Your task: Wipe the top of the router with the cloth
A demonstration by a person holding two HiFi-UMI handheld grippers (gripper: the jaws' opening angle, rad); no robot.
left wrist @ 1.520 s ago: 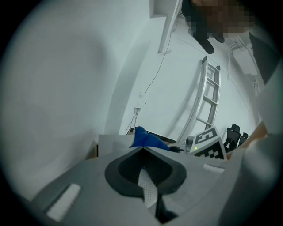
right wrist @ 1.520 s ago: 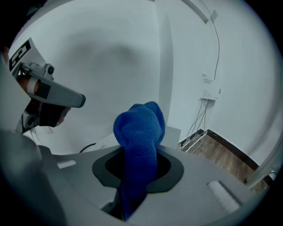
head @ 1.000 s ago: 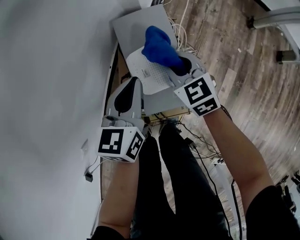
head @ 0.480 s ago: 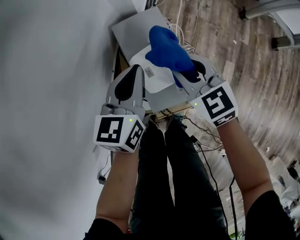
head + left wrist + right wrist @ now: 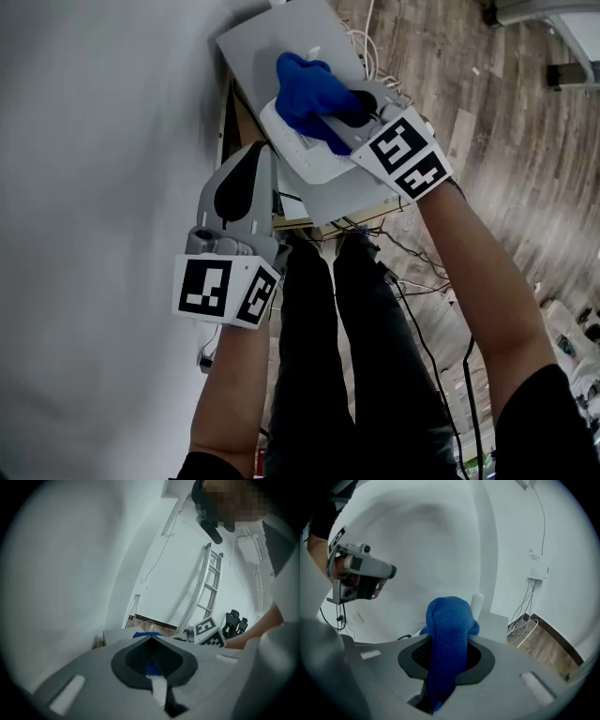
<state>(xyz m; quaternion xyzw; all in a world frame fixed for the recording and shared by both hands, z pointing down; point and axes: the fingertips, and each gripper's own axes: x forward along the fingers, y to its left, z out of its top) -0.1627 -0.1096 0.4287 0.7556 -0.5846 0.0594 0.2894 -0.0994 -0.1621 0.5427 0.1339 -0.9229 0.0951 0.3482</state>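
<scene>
A white router lies on a grey shelf top by the wall. A bunched blue cloth presses on its top, with my right gripper shut on it. In the right gripper view the cloth fills the jaws, and a white antenna stands just behind it. My left gripper is shut on nothing, its tip at the router's near left edge. In the left gripper view the jaws meet, and the cloth shows just beyond them.
A white wall runs along the left. White cables trail over the wooden floor right of the shelf. The person's legs are below the shelf. A ladder leans at the far wall.
My right gripper swept the cloth to the right over the router, then back left and farther along its top. The left gripper stays shut by the router's edge.
</scene>
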